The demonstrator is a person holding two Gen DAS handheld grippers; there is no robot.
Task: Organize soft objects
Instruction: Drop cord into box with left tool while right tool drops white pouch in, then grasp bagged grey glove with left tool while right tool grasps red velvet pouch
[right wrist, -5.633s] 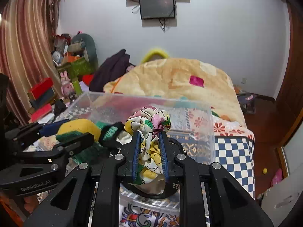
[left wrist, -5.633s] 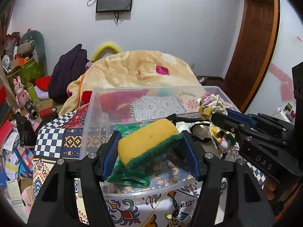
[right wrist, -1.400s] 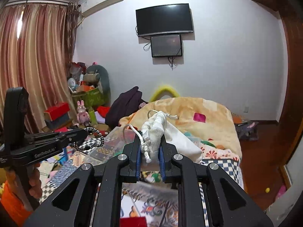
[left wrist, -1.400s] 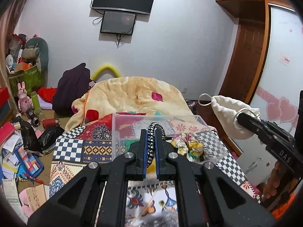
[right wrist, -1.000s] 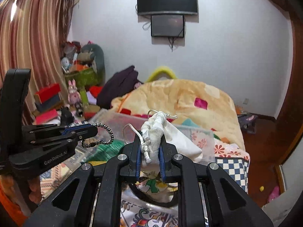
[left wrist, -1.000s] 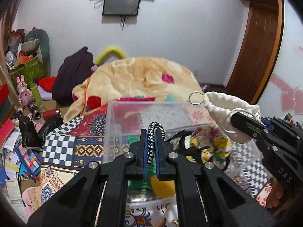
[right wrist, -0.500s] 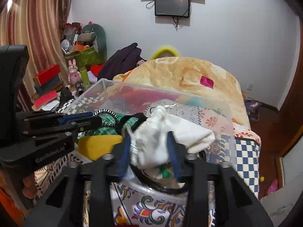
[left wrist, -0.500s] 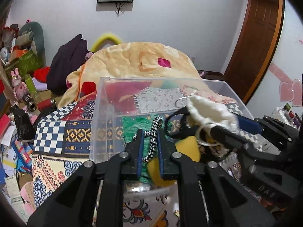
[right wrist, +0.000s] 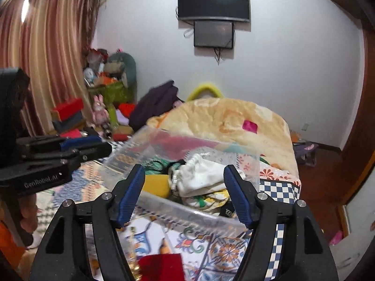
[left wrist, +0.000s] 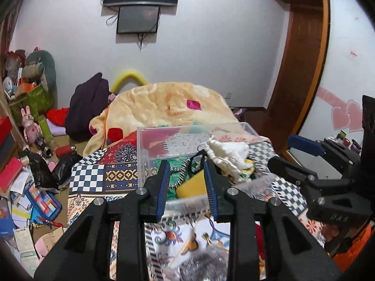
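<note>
Both tools are spread and hold nothing: left tool (left wrist: 186, 180), right tool (right wrist: 185, 192). Inside the clear plastic box (right wrist: 248, 159) lie the crumpled white cloth pouch (right wrist: 201, 175), the yellow sponge (right wrist: 155, 185) beside it, and the black-white braided cord (left wrist: 179, 176).

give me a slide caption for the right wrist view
Open right gripper above the clear bin, white pouch and sponge inside.

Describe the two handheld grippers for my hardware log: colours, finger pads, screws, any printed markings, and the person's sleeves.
Both are matte black plastic with angular cut-out frames, ribbed blue finger pads and silver screw heads. The left gripper carries white "GenRobot.AI" lettering, readable from the right wrist view. The right gripper shows embossed "DAS" on its side. Orange sleeves show behind both.
</note>
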